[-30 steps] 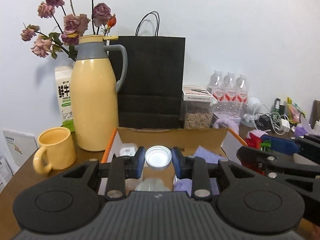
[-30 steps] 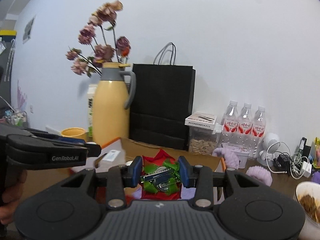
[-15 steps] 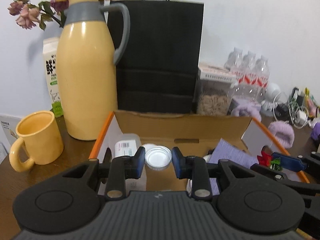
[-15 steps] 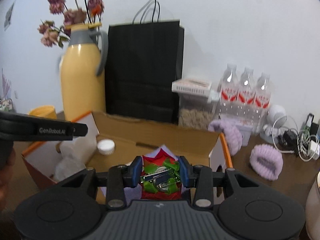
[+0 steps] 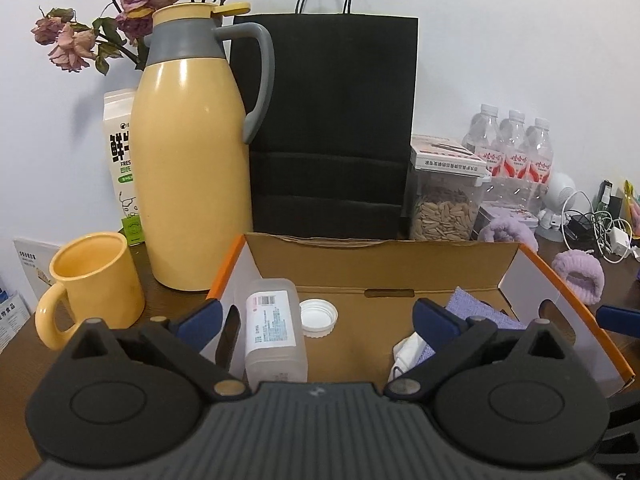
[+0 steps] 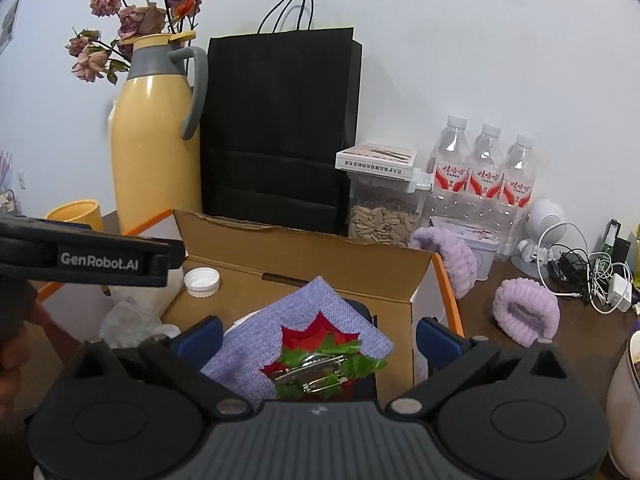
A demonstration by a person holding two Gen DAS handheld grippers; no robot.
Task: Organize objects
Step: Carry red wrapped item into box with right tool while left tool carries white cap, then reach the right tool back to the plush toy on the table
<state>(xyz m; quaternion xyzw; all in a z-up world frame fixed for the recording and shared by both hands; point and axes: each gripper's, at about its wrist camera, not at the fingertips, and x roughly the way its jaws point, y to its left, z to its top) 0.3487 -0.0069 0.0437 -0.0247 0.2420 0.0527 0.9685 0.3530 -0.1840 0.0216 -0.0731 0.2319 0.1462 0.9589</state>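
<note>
Both jaws just opened: white cap and red-green clip released into cardboard box. Left gripper, right gripper spread wide, empty. Clip light, stiff; grasp by metal bar.

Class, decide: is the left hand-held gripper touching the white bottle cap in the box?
Apart. The left wrist view shows the left hand-held gripper open, its jaws just spread wide, with the white cap lying free on the cardboard box floor between them.

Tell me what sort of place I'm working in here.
Most likely a home or small-office desk against a white wall, used as a catch-all. A yellow thermos jug and matching mug stand beside a milk carton, with bottled water and tangled chargers to the right of an open cardboard box.
</note>
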